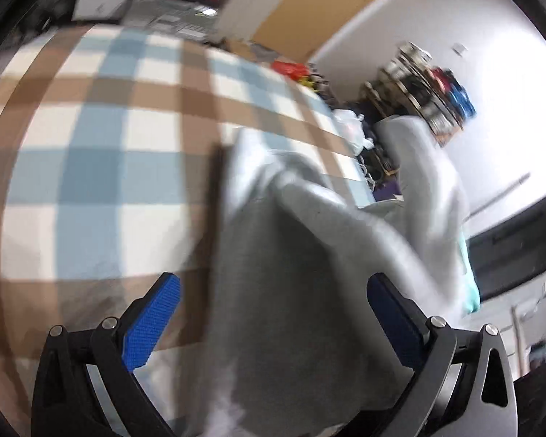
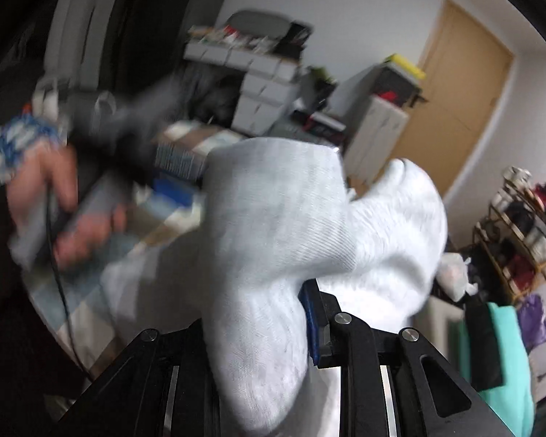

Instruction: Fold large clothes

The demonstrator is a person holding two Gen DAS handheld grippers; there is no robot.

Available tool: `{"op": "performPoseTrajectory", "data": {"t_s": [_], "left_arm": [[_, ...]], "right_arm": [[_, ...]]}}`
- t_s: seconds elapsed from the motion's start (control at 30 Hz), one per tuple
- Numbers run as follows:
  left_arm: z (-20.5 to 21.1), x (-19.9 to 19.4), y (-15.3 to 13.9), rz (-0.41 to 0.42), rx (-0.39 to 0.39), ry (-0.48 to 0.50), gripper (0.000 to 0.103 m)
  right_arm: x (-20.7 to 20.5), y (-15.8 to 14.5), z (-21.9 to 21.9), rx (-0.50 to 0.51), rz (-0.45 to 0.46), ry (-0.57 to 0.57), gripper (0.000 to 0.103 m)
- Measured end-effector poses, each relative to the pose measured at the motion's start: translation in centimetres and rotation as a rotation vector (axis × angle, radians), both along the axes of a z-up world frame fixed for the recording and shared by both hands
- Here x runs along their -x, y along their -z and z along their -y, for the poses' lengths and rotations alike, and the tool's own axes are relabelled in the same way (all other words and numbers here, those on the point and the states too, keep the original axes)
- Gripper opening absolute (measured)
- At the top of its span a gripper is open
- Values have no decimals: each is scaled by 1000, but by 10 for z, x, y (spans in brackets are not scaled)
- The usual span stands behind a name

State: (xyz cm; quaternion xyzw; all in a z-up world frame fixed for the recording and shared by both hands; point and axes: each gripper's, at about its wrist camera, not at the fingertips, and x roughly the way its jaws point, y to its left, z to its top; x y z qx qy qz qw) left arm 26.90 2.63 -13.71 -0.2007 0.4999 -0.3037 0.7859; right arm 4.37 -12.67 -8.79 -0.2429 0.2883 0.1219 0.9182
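Beneath you lies a bed covered in a plaid sheet of blue, brown and cream squares (image 1: pixel 91 167). Off its far edge stand one wire shelf rack of jars and clutter (image 2: pixel 520 233) against the white wall, one tan wooden door (image 2: pixel 455 102), a white plastic bag (image 2: pixel 455 273) and a turquoise cloth (image 2: pixel 506 357); white drawer units (image 2: pixel 258 83) crowd the far wall.

There is one large pale grey knitted garment (image 1: pixel 291 291). It hangs in the air above the bed's right side, draped in heavy folds that block much of both views.

Your left tongs (image 1: pixel 273 327) stand wide apart, blue pads (image 1: pixel 153 324) on either side of the cloth, neither pad pressing it. In the right wrist view your hand (image 2: pixel 51 200), in a blue patterned cuff, holds that tool's handle, blurred.

Your right tongs (image 2: pixel 273 327) are nearly closed on a bunch of the garment; only one blue pad shows, pressed to the fabric.
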Motion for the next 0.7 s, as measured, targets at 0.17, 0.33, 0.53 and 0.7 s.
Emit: {"op": "performPoseTrajectory", "data": {"t_s": [0.17,0.33,0.53,0.7], "left_arm": [[-28,6,13,-90,98,-9,100],[-22,17,-14,-30,206,43,100],[20,19,-23,-62,314,240,100],[44,24,-22,-140,274,271,100]], "right_arm": [[-21,44,-38,-70,-116,4,24],[-30,54,-52,-109,-130,41,25],[-23,56,-48,-207,-139,7,38],[1,29,-21,-414,-166,-152,77]]}}
